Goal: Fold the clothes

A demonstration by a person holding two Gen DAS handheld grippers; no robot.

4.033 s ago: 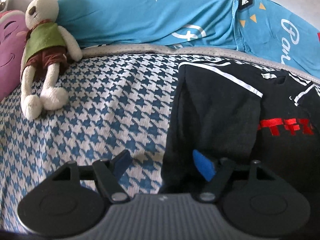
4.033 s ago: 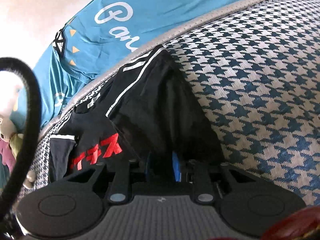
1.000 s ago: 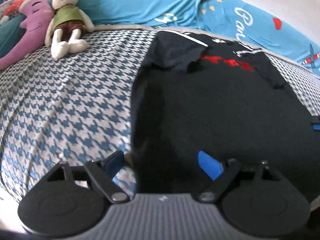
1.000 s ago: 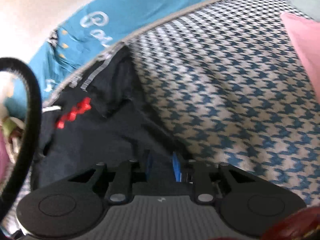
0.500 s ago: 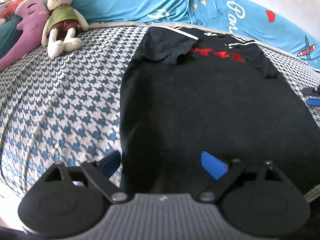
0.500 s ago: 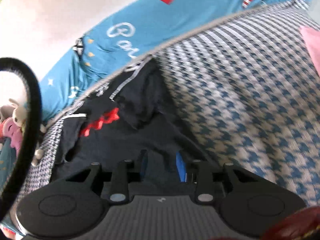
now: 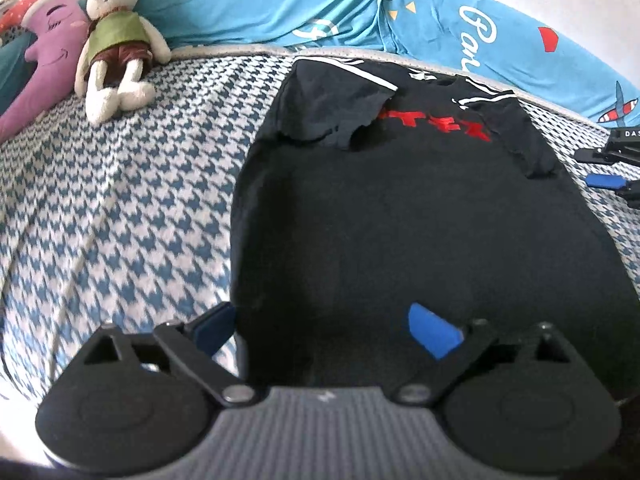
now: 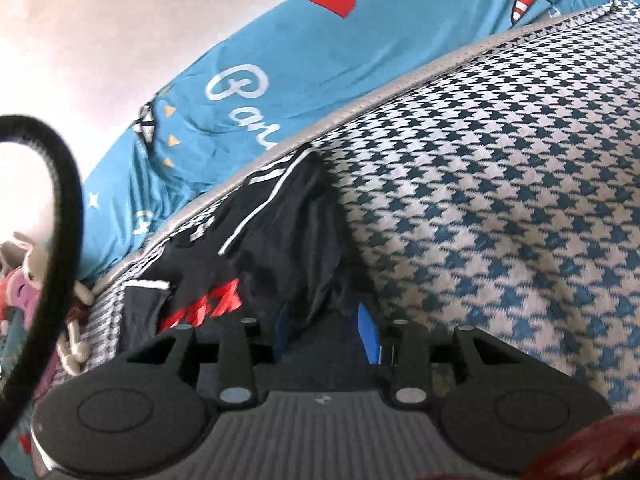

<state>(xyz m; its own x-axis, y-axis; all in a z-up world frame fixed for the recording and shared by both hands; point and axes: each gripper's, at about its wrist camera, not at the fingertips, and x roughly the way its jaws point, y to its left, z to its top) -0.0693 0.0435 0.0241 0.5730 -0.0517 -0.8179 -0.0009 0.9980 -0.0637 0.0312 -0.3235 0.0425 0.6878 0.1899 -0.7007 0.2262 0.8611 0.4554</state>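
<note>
Now both hand-held grippers wider apart.

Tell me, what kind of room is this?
Probably a bedroom. A black T-shirt lies spread on a bed with a blue-and-white checked cover. A long blue pillow runs along the wall, and a toy rabbit sits beside a purple plush.

Left gripper (image 7: 326, 330) jaws just opened wide over black T-shirt (image 7: 420, 216) hem, pads clear. Shirt flat on houndstooth bed (image 7: 120, 208), sleeves folded in. Plush rabbit (image 7: 116, 40) at far-left edge.
</note>
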